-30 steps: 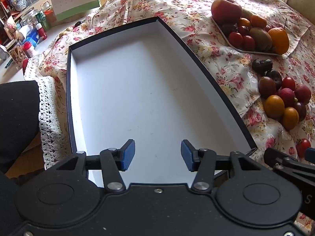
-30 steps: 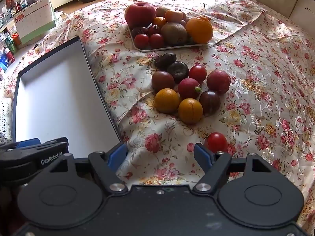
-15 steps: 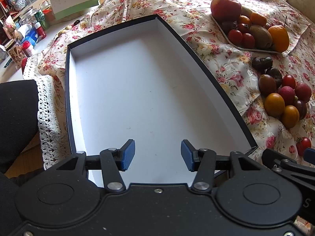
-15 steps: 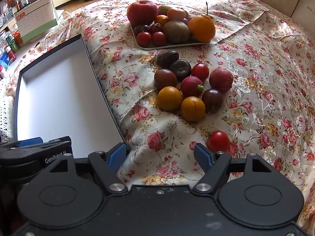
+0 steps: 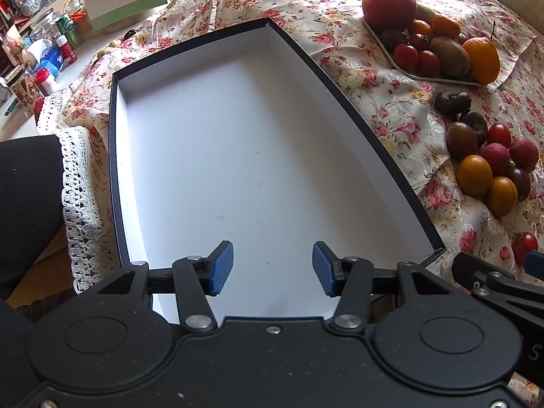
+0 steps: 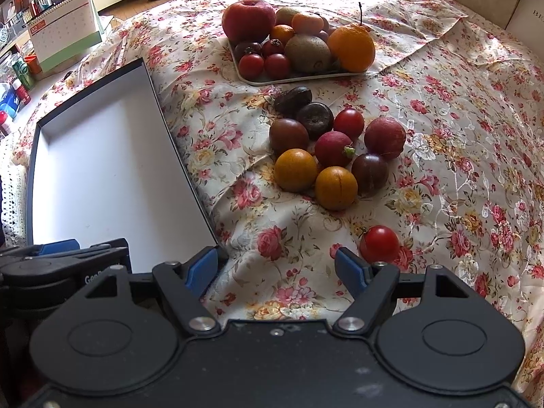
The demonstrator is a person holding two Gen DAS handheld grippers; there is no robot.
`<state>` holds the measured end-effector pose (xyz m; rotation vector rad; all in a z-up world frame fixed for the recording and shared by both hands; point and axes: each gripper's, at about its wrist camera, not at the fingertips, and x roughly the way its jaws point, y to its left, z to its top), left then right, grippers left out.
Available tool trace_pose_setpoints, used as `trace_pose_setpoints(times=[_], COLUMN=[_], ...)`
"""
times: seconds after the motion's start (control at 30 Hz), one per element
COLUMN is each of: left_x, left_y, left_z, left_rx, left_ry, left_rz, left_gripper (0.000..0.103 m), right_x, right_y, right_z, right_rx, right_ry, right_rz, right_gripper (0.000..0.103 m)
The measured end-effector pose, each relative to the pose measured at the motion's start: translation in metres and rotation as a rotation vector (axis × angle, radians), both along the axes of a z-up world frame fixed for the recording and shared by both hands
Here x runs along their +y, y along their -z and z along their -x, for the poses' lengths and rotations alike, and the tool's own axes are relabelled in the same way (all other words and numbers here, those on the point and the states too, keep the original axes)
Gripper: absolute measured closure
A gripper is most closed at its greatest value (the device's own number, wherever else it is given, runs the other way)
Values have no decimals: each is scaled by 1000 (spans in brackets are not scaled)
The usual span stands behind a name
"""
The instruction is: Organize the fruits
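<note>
A flowered cloth (image 6: 442, 108) covers the surface: loose fruit (image 6: 326, 156) lies beside the box (image 5: 238, 170) (nothing in it), over which the left gripper (image 5: 272, 268) hangs released; the right gripper (image 6: 276, 268), likewise released, nears a tomato (image 6: 380, 243).

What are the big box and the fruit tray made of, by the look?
Box: likely rigid cardboard, thin dark-wrapped walls, matte white lining with faint scuffs. Fruit tray: pale, smooth, rounded raised rim; probably plastic or melamine, though ceramic can't be ruled out.
</note>
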<state>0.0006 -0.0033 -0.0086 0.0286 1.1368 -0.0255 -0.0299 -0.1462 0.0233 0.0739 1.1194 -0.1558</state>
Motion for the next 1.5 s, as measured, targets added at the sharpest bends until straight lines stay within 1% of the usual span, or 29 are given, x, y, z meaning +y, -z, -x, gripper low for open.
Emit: trace_pose_setpoints(times=[0.13,0.27,0.37,0.43,0.5,0.67,0.83,0.93,0.97,1.0,1.1,1.23,1.33,1.37,1.4,1.5], left_x=[-1,-1,-2,-3,-4,-3,-4,-10,-14,-19,-44,-83,-107,-113,-118,-130], left_y=[0,-2,-3,-3,-3,-4,-8,-14,-17,-18,-27,-40,-41,-40,-38,-29], left_z=[-1,-1,-1,-1,-1,-1,-1,-1,-2,-2,-7,-17,-30,-34,-39,-54], left_rx=[12,15,19,20,19,17,7,2,1,6,19,-16,-11,-1,7,33], left_ry=[9,20,29,36,36,35,41,53,60,71,149,230,259,263,264,242], left_rz=[5,18,25,28,25,42,47,53,60,66,73,53,53,60,66,82], left_gripper=[45,45,46,46,46,47,47,49,49,49,49,49,49,49,49,49], right_x=[1,-5,-20,-37,-54,-91,-113,-117,-116,-116,-113,-112,-116,-117,-119,-125], right_y=[-3,-13,-25,-31,-32,-22,-6,7,10,13,19,29,38,40,41,38], right_z=[1,2,1,-1,-3,-3,5,1,-1,-2,-6,-12,-12,-13,-13,-11], right_rx=[-6,-23,-33,-23,3,66,85,108,117,120,113,103,115,116,115,105], right_ry=[-8,-15,1,28,58,132,196,200,201,199,199,210,222,221,220,221], right_rz=[-7,-33,-64,-92,-106,-64,-99,-126,-136,-146,-164,-152,-175,-187,-192,-196], right_gripper=[24,26,27,27,31,36,36,41,44,45,45,46,59,67,69,69])
